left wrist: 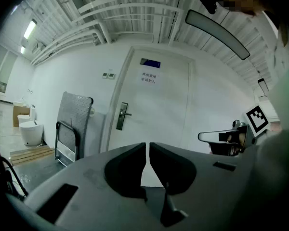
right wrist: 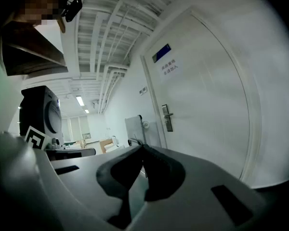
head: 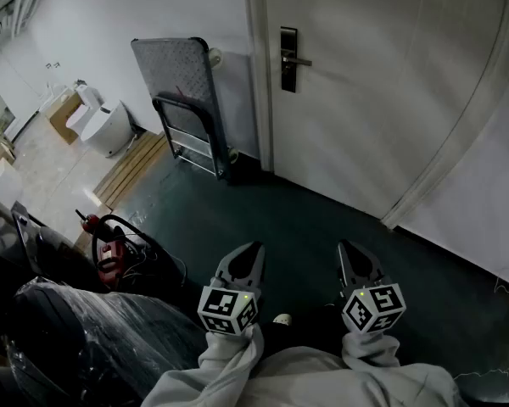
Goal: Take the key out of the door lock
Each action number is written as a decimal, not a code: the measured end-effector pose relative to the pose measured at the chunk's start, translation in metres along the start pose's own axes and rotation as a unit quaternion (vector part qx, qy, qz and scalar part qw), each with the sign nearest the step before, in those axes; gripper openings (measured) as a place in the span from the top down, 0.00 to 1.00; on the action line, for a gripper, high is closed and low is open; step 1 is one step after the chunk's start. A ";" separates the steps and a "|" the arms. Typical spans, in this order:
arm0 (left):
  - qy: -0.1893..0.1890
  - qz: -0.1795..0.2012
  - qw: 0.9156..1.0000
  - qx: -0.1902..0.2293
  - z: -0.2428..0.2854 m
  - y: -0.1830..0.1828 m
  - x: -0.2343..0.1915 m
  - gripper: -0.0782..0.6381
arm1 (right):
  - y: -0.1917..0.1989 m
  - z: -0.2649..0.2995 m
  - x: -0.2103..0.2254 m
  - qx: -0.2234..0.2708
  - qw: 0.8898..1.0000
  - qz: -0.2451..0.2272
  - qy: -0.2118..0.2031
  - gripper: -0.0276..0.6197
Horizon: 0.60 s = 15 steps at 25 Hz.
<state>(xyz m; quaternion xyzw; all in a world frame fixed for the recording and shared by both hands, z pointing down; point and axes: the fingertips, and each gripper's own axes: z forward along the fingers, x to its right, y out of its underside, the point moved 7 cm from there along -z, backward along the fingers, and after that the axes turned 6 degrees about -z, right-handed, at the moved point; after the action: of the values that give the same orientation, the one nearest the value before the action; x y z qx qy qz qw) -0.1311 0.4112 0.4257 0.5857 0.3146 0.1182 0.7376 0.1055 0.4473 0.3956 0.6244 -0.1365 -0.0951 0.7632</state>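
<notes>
Door lock [head: 288, 59] upper centre of frame, on white door [head: 390, 83]; key too small to make out. Dark green floor [head: 305, 219] below. Folded platform cart [head: 182, 100] leans on wall left of door. Left gripper [head: 251, 253] and right gripper [head: 349, 251] bottom centre, well apart from lock, jaws of both clenched on nothing.

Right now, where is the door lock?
In the head view the door lock sits at top centre, on the left edge of the door, just right of the upright folded cart.

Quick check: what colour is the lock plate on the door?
Black lock plate with a silvery lever handle; clearest in the head view.
</notes>
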 end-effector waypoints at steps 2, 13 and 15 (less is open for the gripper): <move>0.003 0.001 1.000 -0.001 0.004 0.002 0.004 0.85 | 0.001 0.000 0.003 -0.003 1.000 0.001 -0.001 0.88; -0.002 -0.002 1.000 -0.007 0.004 0.005 -0.006 0.85 | 0.009 0.015 -0.006 -0.019 1.000 0.006 -0.009 0.88; -0.004 -0.004 1.000 -0.009 0.001 0.006 -0.010 0.85 | 0.010 0.016 -0.009 -0.022 1.000 0.006 -0.007 0.88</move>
<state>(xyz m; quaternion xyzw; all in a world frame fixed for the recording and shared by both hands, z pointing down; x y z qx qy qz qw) -0.1369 0.4068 0.4342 0.5781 0.3128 0.1162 0.7446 0.0917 0.4373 0.4074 0.6062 -0.1438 -0.0979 0.7760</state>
